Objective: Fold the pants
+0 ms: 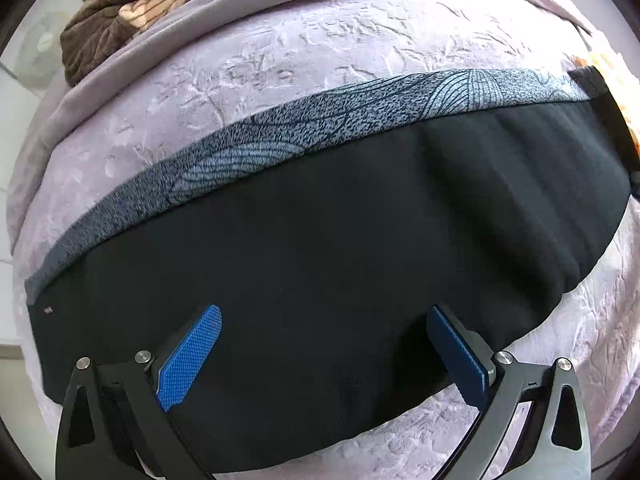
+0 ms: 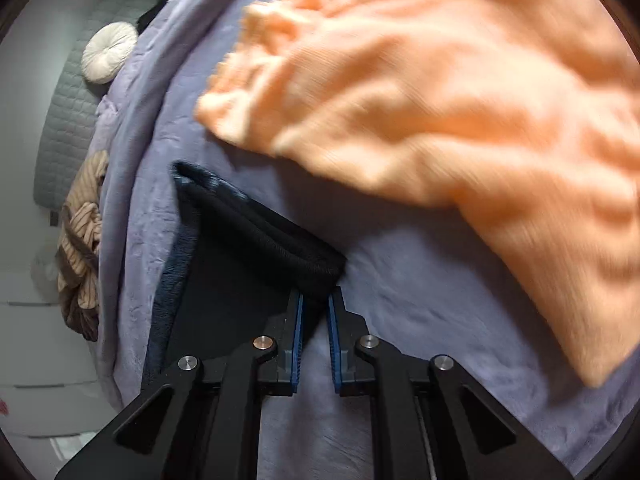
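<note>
my left gripper point(image 1: 324, 344) is hovering with its jaws spread wide over the black pants point(image 1: 320, 248), which are lying flat across the purple blanket point(image 1: 320, 48). my right gripper point(image 2: 316, 300) is pinching the pants' waistband point(image 2: 280, 240), beside an orange blanket point(image 2: 440, 100).

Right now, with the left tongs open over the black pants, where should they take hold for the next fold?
Probably the near left hem corner of the pants, approached from the near edge: the cloth lies flat there, edge exposed on the blanket. The left tongs stand open; the right tongs already pinch the waistband.
</note>
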Motion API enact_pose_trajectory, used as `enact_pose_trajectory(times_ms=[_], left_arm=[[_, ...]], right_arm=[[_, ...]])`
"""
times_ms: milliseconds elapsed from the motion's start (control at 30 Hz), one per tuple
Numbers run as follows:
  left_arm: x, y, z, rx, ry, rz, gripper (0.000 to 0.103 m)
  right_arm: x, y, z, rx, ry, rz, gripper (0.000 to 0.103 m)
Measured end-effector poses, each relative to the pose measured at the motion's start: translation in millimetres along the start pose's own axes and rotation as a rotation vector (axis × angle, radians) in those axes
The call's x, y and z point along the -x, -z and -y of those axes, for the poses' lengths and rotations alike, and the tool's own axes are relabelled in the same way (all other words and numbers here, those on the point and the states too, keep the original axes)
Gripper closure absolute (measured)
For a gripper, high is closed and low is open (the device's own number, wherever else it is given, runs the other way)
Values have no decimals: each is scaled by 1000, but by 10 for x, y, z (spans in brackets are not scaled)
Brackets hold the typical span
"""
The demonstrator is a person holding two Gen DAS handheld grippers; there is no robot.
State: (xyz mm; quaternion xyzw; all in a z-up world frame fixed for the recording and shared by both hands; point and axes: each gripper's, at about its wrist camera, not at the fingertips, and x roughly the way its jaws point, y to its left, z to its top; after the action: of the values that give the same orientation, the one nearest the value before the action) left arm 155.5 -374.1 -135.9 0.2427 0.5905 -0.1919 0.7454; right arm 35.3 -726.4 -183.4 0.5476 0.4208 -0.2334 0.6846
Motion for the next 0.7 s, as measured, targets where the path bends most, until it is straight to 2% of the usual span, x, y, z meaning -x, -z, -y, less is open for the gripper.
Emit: enact_pose_trajectory(times_ms=[100,167,233,267,333,433,500,567,633,700], left_arm=[[161,-103,-44,11,15,29,0],[266,-250,-112,46,25,73,0],[260,-425,-143,72,17,93,0],[199,-576,-167,95,9,97,0],[89,-750,-173,138,-3,100,0],[-165,-909,-220,205,-50,72,0],[-372,-893,-258,243,-51,36,0],[-478,-897,-364,275,-21,39,0],[-481,-931,-460,275,-32,47,0],[-495,-981,-589,277,-55,42,0]], right_arm=[[87,6,-53,2,-6,9,89],[224,4,-207,57,45,52,86],[397,21,-514,210,17,114,86],[406,31,-657,277,3,115,86],[243,23,-1060,435,-11,68,85],[-167,-66,-1414,526,-18,15,85],[-428,-161,-1485,539,7,-10,85],[-672,-291,-1424,534,83,-28,87],[-695,-424,-1273,497,73,-4,99],[-586,-527,-1154,446,75,40,102]])
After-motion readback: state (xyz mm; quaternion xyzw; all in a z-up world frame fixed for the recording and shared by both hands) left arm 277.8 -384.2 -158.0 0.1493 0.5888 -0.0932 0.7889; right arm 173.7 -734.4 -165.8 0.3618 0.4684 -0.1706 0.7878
